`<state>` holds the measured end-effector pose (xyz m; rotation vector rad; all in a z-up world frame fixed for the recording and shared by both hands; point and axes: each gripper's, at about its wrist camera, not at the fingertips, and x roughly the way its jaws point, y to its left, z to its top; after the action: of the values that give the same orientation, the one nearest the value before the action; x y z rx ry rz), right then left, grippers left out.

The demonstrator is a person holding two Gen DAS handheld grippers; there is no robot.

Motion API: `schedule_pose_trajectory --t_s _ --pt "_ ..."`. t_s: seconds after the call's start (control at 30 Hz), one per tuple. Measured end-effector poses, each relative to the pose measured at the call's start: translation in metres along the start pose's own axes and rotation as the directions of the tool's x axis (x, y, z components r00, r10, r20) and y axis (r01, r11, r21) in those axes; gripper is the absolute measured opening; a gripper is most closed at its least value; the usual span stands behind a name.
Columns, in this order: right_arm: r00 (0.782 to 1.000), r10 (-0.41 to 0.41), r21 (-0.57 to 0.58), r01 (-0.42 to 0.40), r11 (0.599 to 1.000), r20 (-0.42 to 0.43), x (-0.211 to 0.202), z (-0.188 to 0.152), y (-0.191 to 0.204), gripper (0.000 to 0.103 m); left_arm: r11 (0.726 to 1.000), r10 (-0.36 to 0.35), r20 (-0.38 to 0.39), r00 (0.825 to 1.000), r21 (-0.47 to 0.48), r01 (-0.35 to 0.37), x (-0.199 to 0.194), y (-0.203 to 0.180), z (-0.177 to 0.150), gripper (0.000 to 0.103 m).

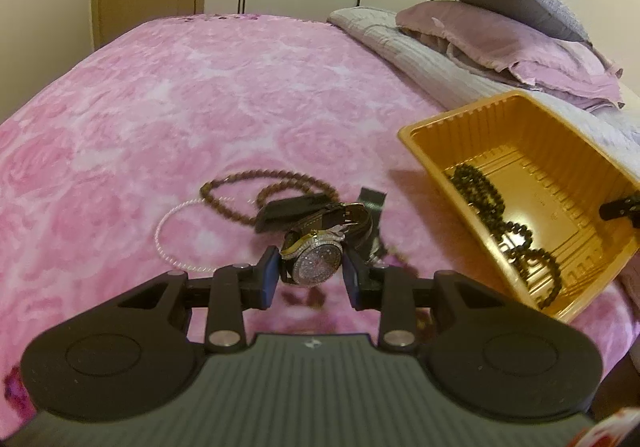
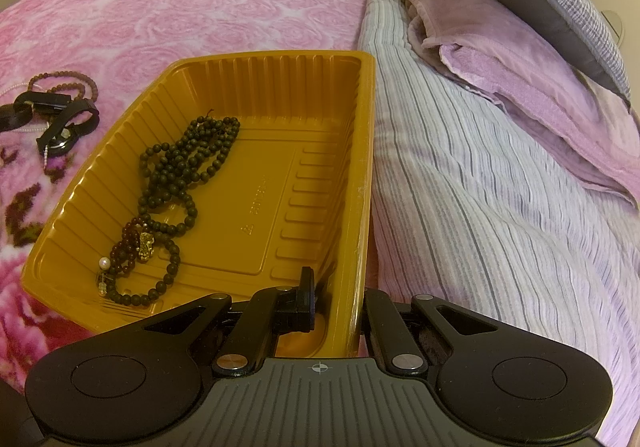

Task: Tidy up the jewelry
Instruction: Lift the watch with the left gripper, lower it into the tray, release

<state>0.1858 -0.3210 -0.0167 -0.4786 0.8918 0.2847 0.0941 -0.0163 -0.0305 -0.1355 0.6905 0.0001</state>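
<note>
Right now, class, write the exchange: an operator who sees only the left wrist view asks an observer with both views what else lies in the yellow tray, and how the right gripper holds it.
Operator: I see only dark beads in the yellow tray. Anything else?
Observer: Yes, a dark red bead bracelet with a gold charm lies at its near end.
Operator: And the right gripper?
Observer: It is shut on the tray's near wall, one finger inside and one outside.
</note>
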Motion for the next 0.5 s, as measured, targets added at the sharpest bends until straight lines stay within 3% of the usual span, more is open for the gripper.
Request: schedule_pose_trajectory --t_s 0.5 --pt "1.0 0.001 0.0 -0.001 1.0 0.0 0.0 0.0 -0.001 0.006 0.995 -0.091 -0.009 0.996 0.037 0.091 0.004 -0.029 0.015 0.03"
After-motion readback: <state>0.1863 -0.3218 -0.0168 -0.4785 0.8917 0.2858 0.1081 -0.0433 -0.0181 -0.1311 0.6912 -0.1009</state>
